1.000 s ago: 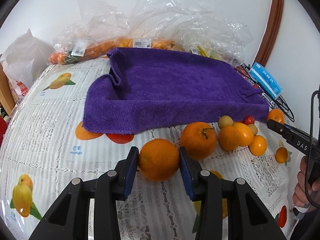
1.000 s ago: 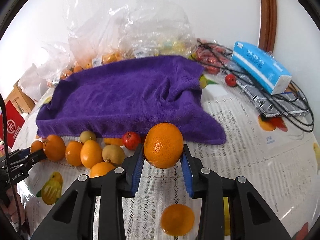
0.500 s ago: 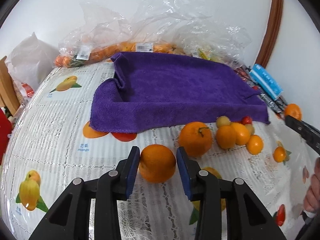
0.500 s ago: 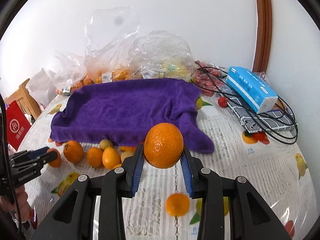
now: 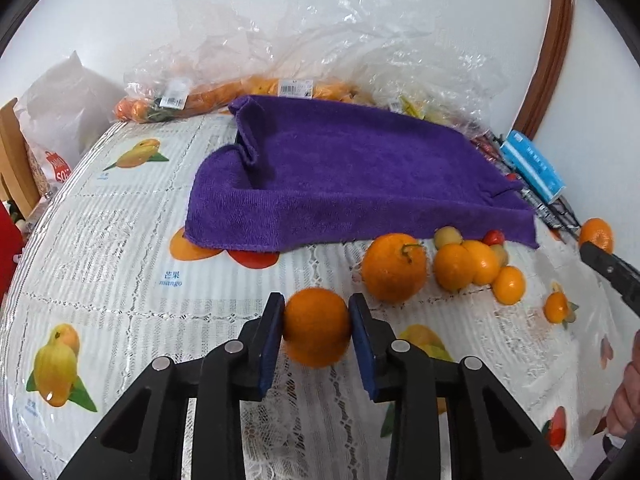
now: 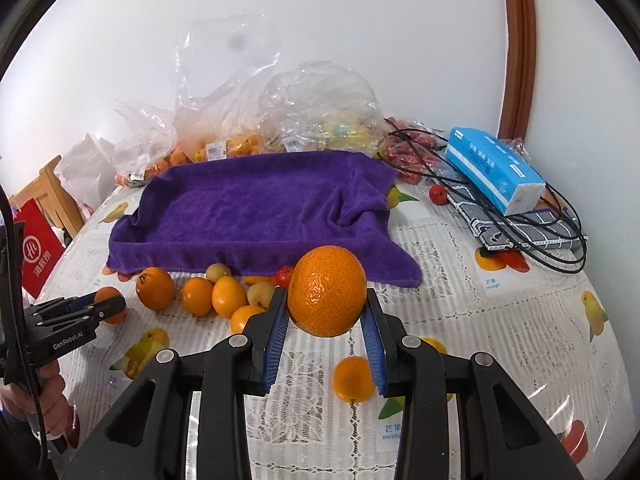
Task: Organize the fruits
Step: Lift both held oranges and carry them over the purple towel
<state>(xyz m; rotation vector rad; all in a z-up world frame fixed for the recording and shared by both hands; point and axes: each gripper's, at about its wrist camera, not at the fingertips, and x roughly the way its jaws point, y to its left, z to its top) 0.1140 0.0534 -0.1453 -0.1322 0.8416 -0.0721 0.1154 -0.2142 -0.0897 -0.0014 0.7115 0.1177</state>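
A small orange (image 5: 316, 326) is gripped between the blue pads of the left gripper (image 5: 316, 328), whose jaws have just been closing onto it; whether the fruit rests on the lace-patterned tablecloth (image 5: 120, 272) or is held just above it cannot be told. A larger mandarin (image 6: 327, 290) is clamped at a narrow opening in the right gripper (image 6: 326, 320) and is held clear of the table, with a small loose orange (image 6: 353, 379) seen on the cloth below it. A purple towel (image 6: 256, 208) is draped over a shallow tray-like shape behind both tools. Along the towel's near edge a cluster of fruit is gathered: a stemmed orange (image 5: 394, 267), several smaller oranges (image 5: 466, 266), pale yellowish round fruits (image 5: 447, 237) and a small red fruit (image 5: 495, 236). Clear plastic bags of fruit (image 6: 224, 136) are piled against the wall behind the towel. A blue tissue pack (image 6: 494, 170) and black cables (image 6: 532, 236) are seen to the towel's right.
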